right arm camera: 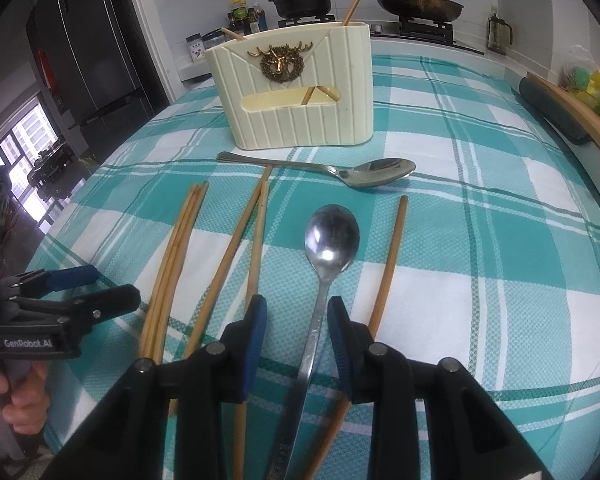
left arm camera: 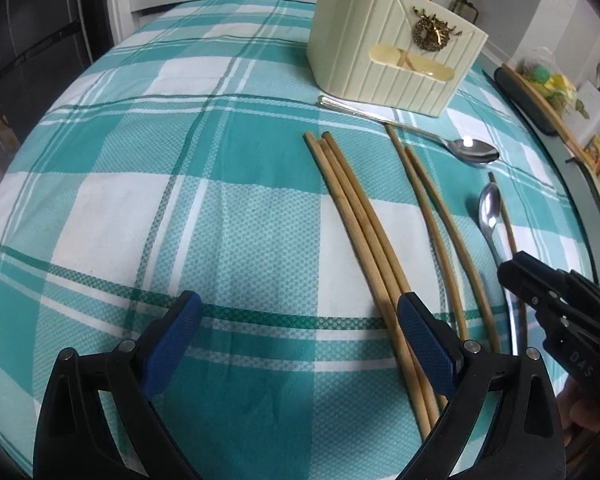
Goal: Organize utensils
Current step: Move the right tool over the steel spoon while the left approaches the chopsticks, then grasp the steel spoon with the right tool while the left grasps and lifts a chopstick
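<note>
A cream utensil holder [right arm camera: 300,92] with a gold deer badge stands at the back of the table and holds two chopsticks; it also shows in the left wrist view [left arm camera: 392,44]. Several wooden chopsticks [right arm camera: 176,248] lie in front of it, with a big spoon [right arm camera: 364,174] lying crosswise and a long-handled spoon [right arm camera: 326,256]. My right gripper [right arm camera: 297,308] is open, its jaws either side of the long spoon's handle, not touching it. My left gripper [left arm camera: 300,308] is open over the cloth, its right finger [left arm camera: 424,332] above three chopsticks [left arm camera: 364,224].
A teal and white checked cloth [right arm camera: 480,240] covers the table. A cutting board [right arm camera: 568,112] and a dark bar lie at the right edge. Behind are a stove with a pot [right arm camera: 302,0] and a pan [right arm camera: 418,4], bottles, and a fridge at the left.
</note>
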### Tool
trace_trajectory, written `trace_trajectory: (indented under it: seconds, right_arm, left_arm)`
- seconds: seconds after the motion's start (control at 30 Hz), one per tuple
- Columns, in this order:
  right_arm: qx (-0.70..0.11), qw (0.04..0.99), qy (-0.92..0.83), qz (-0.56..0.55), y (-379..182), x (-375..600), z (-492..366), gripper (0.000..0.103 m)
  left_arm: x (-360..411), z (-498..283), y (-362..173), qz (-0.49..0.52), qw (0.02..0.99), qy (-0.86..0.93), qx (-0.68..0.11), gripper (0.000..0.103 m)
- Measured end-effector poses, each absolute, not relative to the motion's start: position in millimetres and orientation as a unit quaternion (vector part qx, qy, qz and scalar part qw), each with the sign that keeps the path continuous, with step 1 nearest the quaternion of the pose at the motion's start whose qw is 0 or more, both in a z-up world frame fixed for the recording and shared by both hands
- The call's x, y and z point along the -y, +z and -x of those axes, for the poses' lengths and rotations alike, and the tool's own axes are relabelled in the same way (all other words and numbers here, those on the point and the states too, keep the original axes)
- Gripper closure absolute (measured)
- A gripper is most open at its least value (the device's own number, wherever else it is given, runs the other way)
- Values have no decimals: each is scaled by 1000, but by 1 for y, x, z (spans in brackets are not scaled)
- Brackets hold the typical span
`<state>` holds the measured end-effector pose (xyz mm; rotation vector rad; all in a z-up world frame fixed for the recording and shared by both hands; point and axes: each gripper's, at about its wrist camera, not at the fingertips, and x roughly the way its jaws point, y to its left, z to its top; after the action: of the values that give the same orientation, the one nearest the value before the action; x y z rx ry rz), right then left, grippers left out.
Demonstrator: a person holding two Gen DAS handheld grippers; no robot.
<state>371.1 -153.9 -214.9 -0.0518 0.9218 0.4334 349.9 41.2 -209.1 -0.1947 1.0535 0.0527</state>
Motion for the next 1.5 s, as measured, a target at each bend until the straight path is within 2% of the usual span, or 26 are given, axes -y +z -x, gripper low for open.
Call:
trace_trajectory:
  seconds: [0.27,0.8,1.17,1.3,1.5]
  right_arm:
    - [-447,869,210,22,-222,161,-373,71]
    - [-438,873,209,42,-226,156,-368,71]
    - [-440,872,214,34,-226,160,-370,70]
    - [-439,872,214,32,-226,154,-379,56]
    - [-437,879,186,41,-227,143,-400,54]
  left_arm:
    - [-37,-357,-212,76,859,56,-504,2]
    - [-36,-366,-214,103,842,111,-518,0]
    - [-53,-357,-219,67,833,105,-540,0]
    - [-70,-363,-220,67,829,98,-546,0]
    - [-73,-388,-220,44,832,53,-551,2]
